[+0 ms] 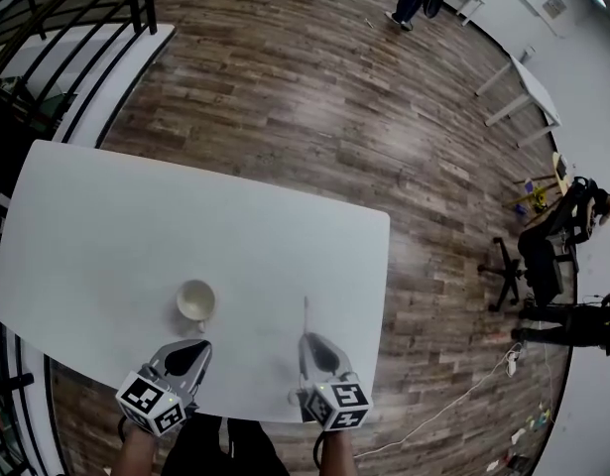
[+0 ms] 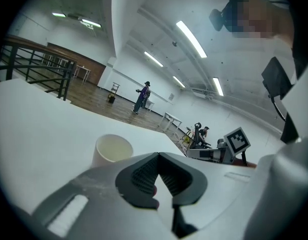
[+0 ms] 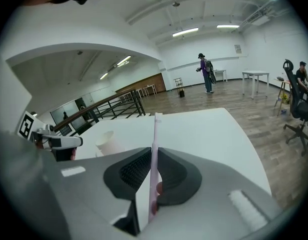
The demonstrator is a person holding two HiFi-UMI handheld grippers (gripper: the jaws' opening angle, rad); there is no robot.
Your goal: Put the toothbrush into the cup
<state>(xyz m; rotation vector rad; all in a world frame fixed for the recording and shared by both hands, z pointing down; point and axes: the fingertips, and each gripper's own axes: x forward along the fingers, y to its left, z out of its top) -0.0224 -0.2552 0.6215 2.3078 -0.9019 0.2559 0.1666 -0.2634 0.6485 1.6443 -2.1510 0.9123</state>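
Head view, going left to right: the black railing (image 1: 57, 28) at the far left is well apart from everything, so ignore it. Left tongs (image 1: 191, 353) hang over the near edge of the white worktop (image 1: 106, 216), tips pressed together with nothing in them, just on the near side of the cup (image 1: 195, 300). The cup stands upright, mouth open, and looks empty. It's probably light, so I'd guess a bump on the rim could tip it, and the free tongs are close enough to steady it. To its right, the right tongs (image 1: 314, 343) are clamped on the toothbrush (image 1: 305, 315) low on the handle, with most of its length poking out toward the far side, seemingly clear of the worktop. It's thin, stiff, smooth plastic that weighs next to nothing, so my worry is it swivelling in the pads, not dropping. Nothing sits between brush and cup. Further right is just wood floor (image 1: 314, 117), an office chair (image 1: 543, 261) and cables, none of it in the way.
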